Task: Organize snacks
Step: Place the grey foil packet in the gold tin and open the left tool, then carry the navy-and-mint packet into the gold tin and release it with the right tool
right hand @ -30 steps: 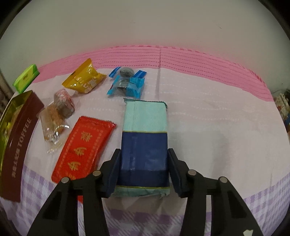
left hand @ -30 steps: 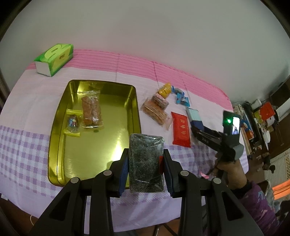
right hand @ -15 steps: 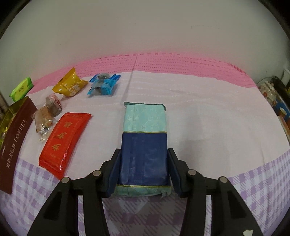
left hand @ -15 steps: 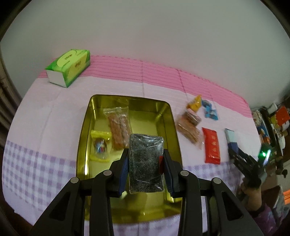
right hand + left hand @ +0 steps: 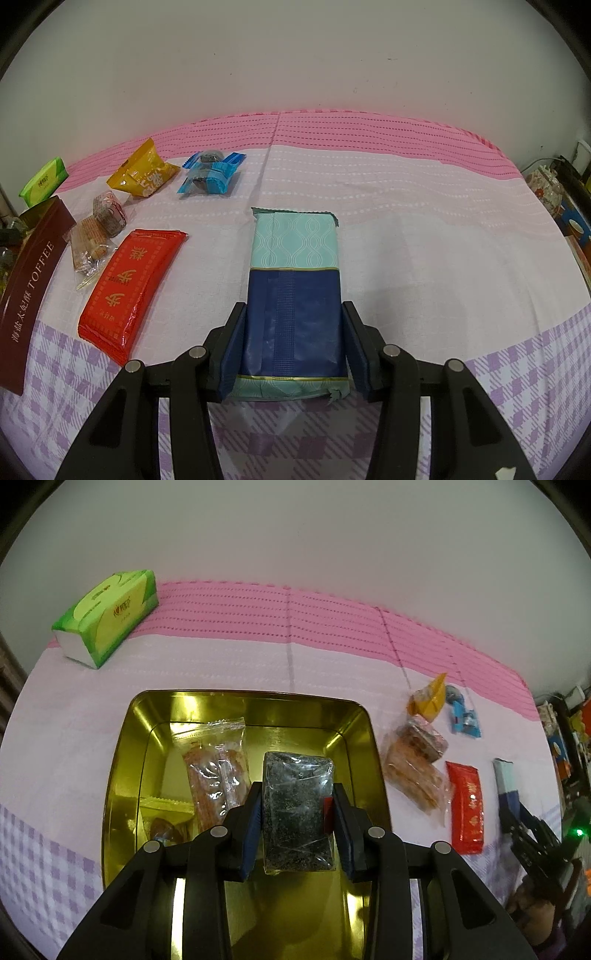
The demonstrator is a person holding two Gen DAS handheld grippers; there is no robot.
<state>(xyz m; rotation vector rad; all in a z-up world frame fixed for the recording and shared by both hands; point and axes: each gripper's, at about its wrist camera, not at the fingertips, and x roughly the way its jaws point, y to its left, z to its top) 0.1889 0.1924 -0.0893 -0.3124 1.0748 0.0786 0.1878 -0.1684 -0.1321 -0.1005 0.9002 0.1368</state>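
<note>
The left tongs clamp a clear packet of dark, seed-like snack above the gold tin, where a clear-wrapped orange snack lies. The right tongs straddle a blue and mint packet on the tabletop; their pads seem to press its sides, beside the red packet.

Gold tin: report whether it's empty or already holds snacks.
Not empty. The gold tin holds a clear packet of orange sticks and a yellow-wrapped sweet.
</note>
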